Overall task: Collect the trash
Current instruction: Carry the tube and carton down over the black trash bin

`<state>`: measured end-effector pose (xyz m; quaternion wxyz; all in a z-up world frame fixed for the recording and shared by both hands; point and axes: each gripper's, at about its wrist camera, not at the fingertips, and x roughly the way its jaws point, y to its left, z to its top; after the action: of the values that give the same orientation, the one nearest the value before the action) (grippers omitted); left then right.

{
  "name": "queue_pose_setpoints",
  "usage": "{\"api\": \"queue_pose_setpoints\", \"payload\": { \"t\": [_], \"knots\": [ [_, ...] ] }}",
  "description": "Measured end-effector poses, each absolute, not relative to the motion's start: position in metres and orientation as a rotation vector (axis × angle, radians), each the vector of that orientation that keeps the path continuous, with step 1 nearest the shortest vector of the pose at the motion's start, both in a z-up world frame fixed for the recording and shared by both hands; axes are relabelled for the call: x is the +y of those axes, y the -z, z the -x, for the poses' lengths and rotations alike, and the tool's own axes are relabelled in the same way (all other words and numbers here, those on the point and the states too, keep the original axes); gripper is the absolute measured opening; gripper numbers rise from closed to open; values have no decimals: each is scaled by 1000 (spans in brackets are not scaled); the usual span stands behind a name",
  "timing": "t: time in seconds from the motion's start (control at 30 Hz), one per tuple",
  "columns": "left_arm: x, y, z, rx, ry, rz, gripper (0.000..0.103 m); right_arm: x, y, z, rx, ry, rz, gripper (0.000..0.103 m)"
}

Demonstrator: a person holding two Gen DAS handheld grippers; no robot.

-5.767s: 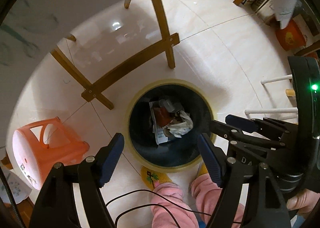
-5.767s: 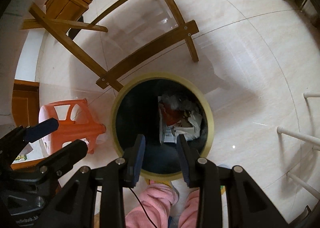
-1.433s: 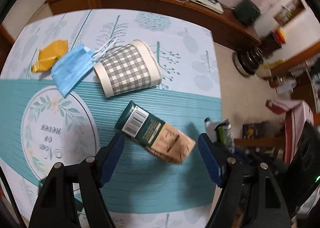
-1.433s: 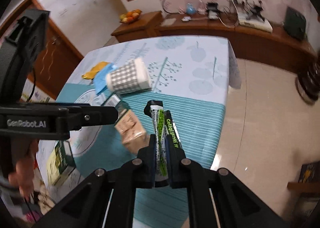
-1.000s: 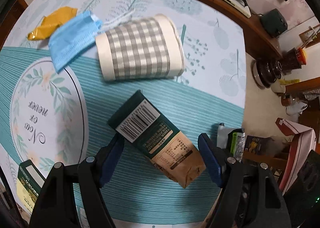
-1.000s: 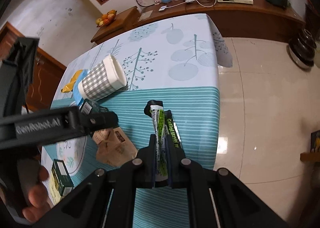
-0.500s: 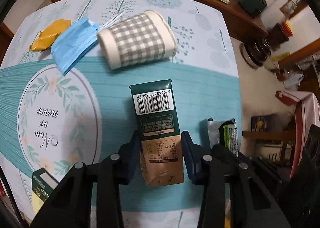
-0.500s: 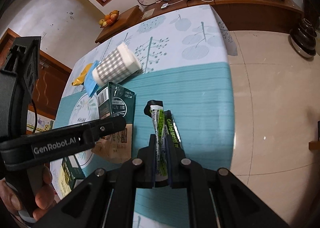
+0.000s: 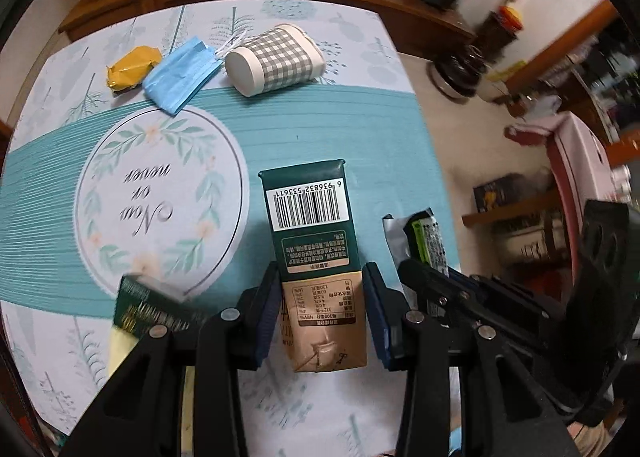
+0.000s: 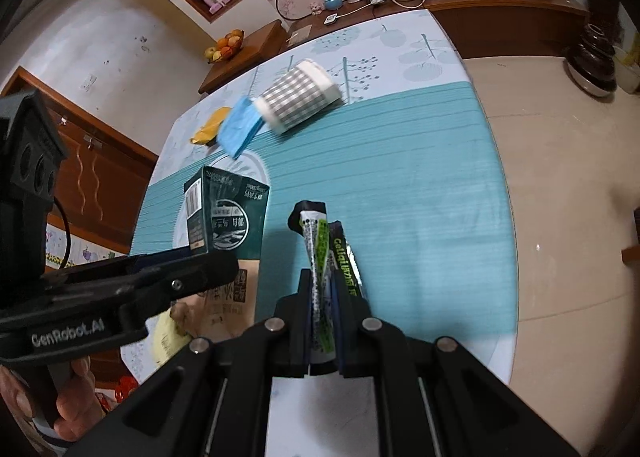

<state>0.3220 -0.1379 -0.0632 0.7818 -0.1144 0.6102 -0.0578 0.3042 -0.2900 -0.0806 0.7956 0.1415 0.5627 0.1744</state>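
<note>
Above the table [image 9: 360, 145], my left claw [image 9: 322, 315] has just closed and clamps the green-and-tan carton [image 9: 316, 257] near its base; my right claw [image 10: 322, 331] pinches a crumpled wrapper [image 10: 320, 257]. Gripped low, the carton could tilt and slip free.
</note>
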Motion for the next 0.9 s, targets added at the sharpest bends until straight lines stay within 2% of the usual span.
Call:
{"api": "queue_pose_setpoints", "payload": {
  "t": [0.4, 0.7, 0.9],
  "knots": [
    [-94, 30, -182, 1229, 330, 96, 38, -238, 50, -182, 1128, -212, -339, 8],
    [-53, 34, -95, 1225, 460, 3, 38, -183, 44, -62, 1037, -19, -450, 8],
    [-42, 46, -49, 1259, 511, -62, 38, -154, 59, -6, 1067, 43, -511, 8]
  ]
}}
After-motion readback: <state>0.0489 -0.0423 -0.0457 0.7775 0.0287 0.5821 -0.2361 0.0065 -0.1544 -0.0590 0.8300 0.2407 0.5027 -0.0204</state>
